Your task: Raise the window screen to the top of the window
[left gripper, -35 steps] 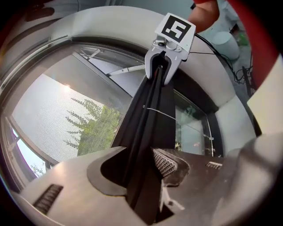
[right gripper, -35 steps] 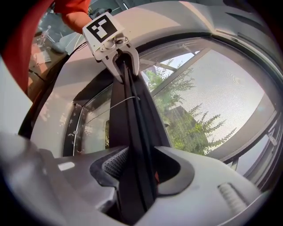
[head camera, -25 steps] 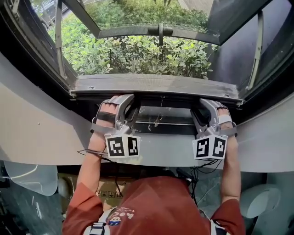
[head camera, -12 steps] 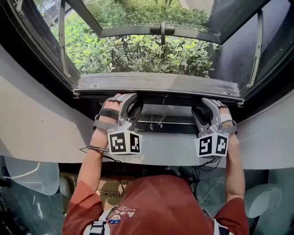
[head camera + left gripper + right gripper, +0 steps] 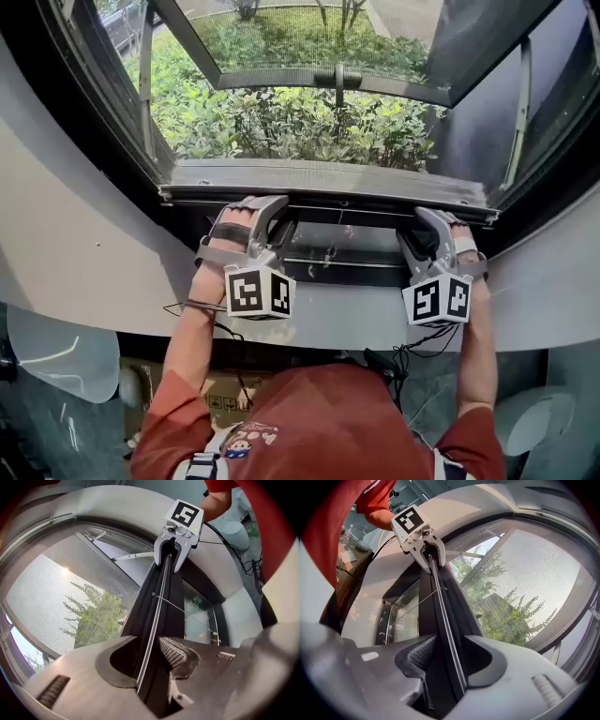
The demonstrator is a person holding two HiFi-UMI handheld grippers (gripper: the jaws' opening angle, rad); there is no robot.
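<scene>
Hands up at the window, one claw each. Left claw [image 5: 151, 662] straddles the bottom rail [image 5: 328, 178] of the window screen [image 5: 51, 597] near its left end. Its jaws have just been closing, the rail sits between them, and the ribbed pad [image 5: 174, 652] presses the rail's dark side while the other jaw bears on the silver strip. Right claw [image 5: 449, 660] is the same near the rail's right end: jaws pinching the rail from both sides, ribbed pad on the dark face. Both claws point slightly downward, marker cubes [image 5: 260, 292] toward the person.

Rail runs level across the full width of the opening, low in the frame, just above the white sill [image 5: 347, 317]. From the gripper views the grey mesh spreads out from the rail, with trees showing through it. Green shrubs [image 5: 300, 122] lie outside past the rail. A thin cord [image 5: 169, 604] crosses the glass panel below the rail. Person in a red shirt [image 5: 319, 422], arms raised, cables [image 5: 412, 349] trailing from the right claw.
</scene>
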